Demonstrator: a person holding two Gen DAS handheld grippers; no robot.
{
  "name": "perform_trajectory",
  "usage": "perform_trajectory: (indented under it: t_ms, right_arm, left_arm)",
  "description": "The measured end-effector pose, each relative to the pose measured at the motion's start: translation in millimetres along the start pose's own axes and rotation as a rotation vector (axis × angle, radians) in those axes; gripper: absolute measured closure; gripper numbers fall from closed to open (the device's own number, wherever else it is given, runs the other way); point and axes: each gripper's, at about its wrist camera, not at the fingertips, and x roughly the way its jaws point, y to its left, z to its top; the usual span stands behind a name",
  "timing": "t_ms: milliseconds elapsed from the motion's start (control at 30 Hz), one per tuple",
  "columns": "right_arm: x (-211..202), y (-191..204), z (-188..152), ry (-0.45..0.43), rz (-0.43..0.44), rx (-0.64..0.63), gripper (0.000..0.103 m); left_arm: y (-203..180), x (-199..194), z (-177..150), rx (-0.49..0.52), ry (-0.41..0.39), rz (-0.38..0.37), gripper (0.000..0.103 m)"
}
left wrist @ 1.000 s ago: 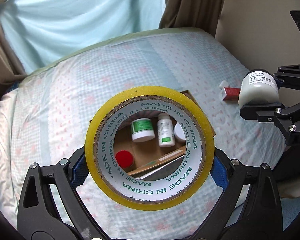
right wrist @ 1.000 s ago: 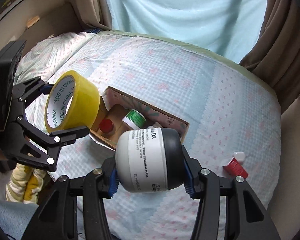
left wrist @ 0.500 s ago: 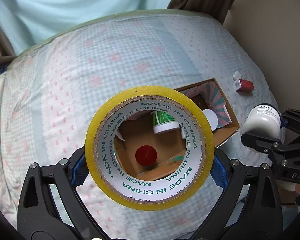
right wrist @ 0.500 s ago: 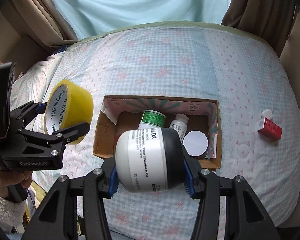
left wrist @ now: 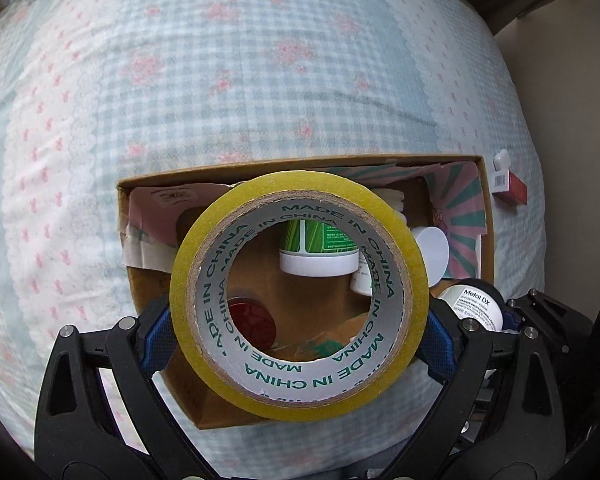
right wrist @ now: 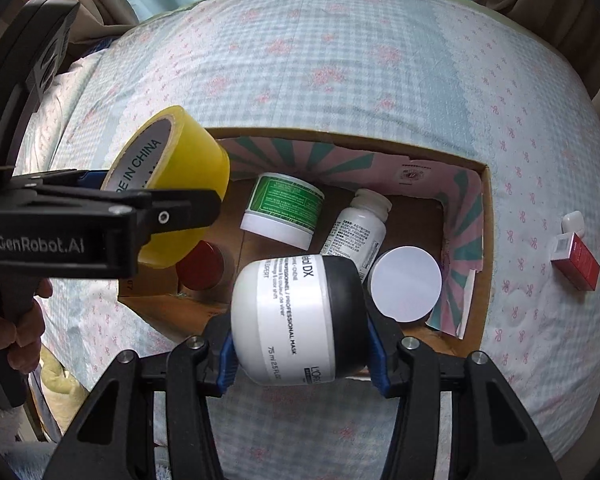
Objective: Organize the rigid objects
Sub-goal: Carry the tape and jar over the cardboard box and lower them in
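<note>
I see the bed with its blue-checked, pink-flowered quilt (right wrist: 340, 64), and on it the open brown cardboard box with pink and green striped lining (right wrist: 485, 216). My left tool (left wrist: 298, 330) is clamped across the round yellow roll of packing tape (left wrist: 298, 292), which hangs over the box's left end, above the red-lidded jar (right wrist: 201, 266). My right tool (right wrist: 298, 344) grips the white tub with a black lid (right wrist: 296, 320), lying on its side with its long axis running across between the fingers, over the box's near wall. Inside stand a green-labelled white jar (right wrist: 282, 210), a small white pill bottle (right wrist: 358, 226) and a white round-lidded jar (right wrist: 406, 282). A small red and white carton (right wrist: 574, 256) lies on the quilt, right of the box. As I judge it, the free floor lies directly ahead of and below the tub, so the right tool is nearer to placing.
</note>
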Motion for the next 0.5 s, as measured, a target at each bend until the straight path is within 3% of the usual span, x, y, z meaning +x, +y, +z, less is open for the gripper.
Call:
perform_trajectory:
  t_ms: [267,433,500]
  right_arm:
    - [37,6,2,0.031,0.05,-0.024,0.055]
    - [44,9,-1,0.042,0.081,-0.025,0.055]
    - [44,9,-3,0.039,0.104,-0.017,0.054]
  left_arm:
    - [14,45,3,-0.077,0.131,-0.002,0.007]
    - [13,46,2,-0.091,0.156,0.031,0.006]
    - [13,42,2,-0.109,0.158,0.036,0.0]
